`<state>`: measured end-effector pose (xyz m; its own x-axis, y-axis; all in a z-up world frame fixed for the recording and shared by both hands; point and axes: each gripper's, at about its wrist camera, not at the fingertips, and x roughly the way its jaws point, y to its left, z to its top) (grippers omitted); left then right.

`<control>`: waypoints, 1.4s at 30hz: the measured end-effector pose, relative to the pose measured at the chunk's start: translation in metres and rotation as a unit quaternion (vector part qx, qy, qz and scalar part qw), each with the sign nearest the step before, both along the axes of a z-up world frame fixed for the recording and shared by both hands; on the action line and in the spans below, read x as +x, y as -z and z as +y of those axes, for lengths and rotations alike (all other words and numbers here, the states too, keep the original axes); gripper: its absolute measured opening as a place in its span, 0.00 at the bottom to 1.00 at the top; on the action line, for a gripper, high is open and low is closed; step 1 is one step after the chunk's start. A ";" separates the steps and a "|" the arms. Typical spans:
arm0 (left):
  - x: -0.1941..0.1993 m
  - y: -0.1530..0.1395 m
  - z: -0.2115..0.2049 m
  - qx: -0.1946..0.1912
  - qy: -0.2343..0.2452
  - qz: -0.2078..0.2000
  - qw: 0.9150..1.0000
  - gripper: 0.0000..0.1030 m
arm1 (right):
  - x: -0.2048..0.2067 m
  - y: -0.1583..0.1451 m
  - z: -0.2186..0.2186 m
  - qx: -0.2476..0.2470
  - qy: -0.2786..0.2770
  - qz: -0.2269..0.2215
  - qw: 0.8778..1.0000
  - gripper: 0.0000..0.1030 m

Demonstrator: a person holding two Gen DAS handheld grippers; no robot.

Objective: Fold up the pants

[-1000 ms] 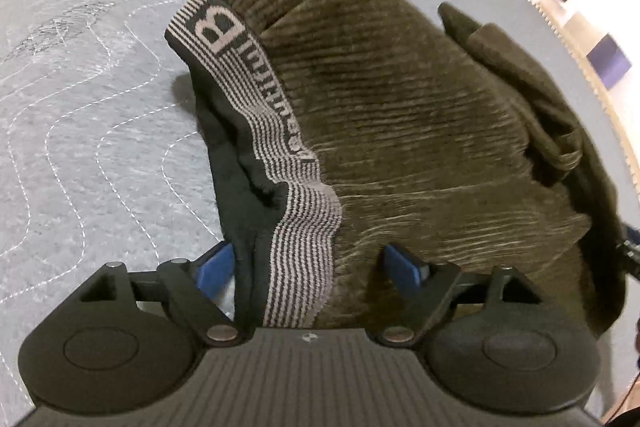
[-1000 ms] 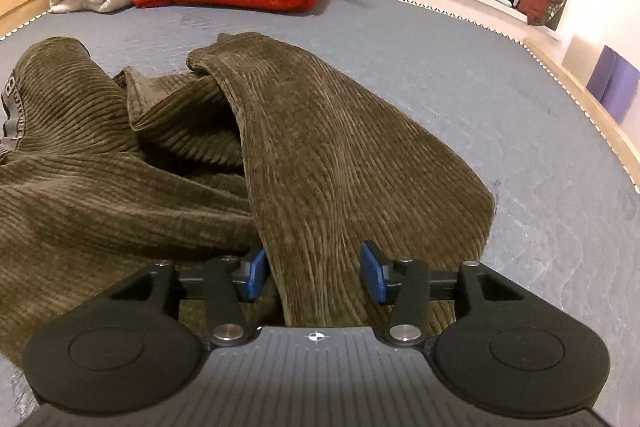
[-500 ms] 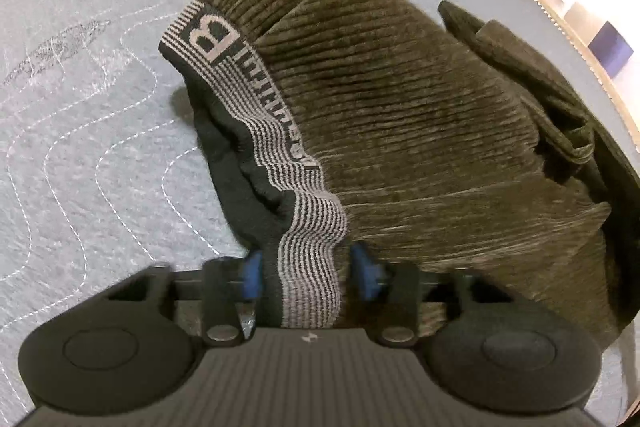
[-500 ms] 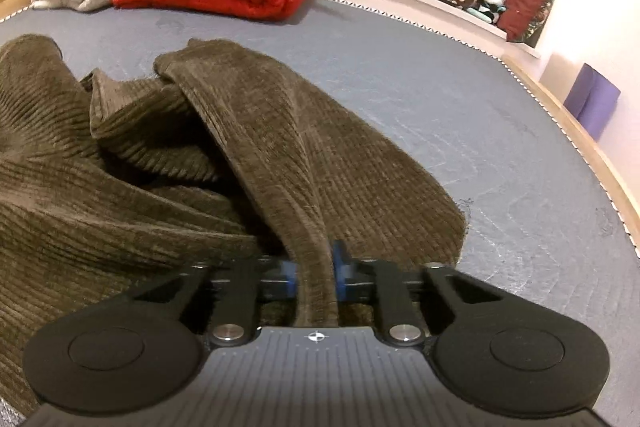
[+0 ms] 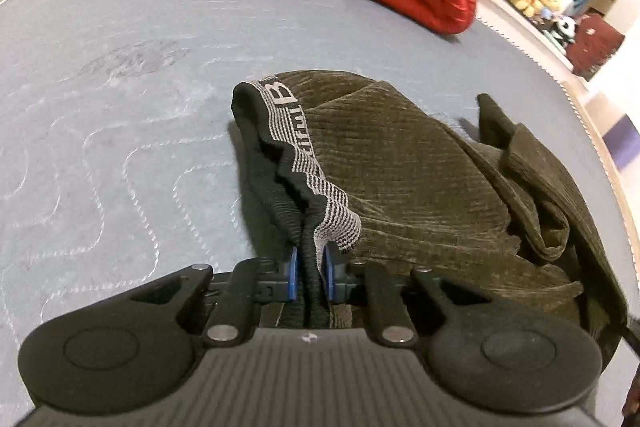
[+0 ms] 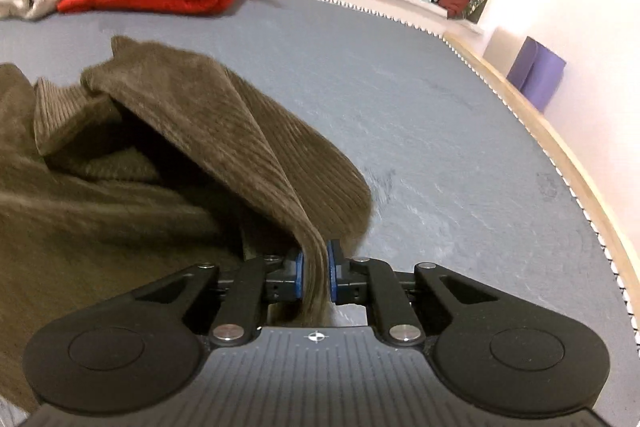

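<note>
Pants pinched in both claws

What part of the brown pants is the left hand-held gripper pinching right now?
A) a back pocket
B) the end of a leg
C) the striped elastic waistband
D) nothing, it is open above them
C: in the left wrist view, the left hand-held gripper has its blue pads closed on the black and grey striped waistband of the pants, which bunches up between them.
</note>
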<state>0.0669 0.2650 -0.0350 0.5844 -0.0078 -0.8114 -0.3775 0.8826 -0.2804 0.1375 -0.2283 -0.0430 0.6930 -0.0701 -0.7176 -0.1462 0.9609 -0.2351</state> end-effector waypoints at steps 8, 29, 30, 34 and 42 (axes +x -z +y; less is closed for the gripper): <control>0.008 0.011 -0.010 0.023 -0.003 0.054 0.998 0.20 | -0.007 0.026 -0.026 -0.017 0.012 0.086 0.996 0.11; 0.030 0.010 -0.024 0.092 -0.007 0.055 0.994 0.75 | 0.004 0.023 0.016 -0.014 -0.141 -0.035 0.989 0.55; 0.031 0.010 -0.025 0.092 -0.004 0.056 0.994 0.75 | 0.001 0.025 0.023 -0.029 -0.153 -0.038 0.987 0.55; 0.032 0.010 -0.026 0.089 -0.001 0.053 0.995 0.75 | -0.001 0.028 0.036 -0.071 -0.165 -0.049 0.983 0.31; 0.034 0.009 -0.025 0.078 -0.005 0.054 0.996 0.75 | -0.009 -0.018 -0.011 0.006 -0.080 -0.097 0.992 0.00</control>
<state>0.1005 0.2405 -0.0444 0.4940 0.1277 -0.8601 -0.4060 0.9086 -0.0983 0.1286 -0.2391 -0.0254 0.8196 0.0605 -0.5698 -0.2509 0.9319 -0.2620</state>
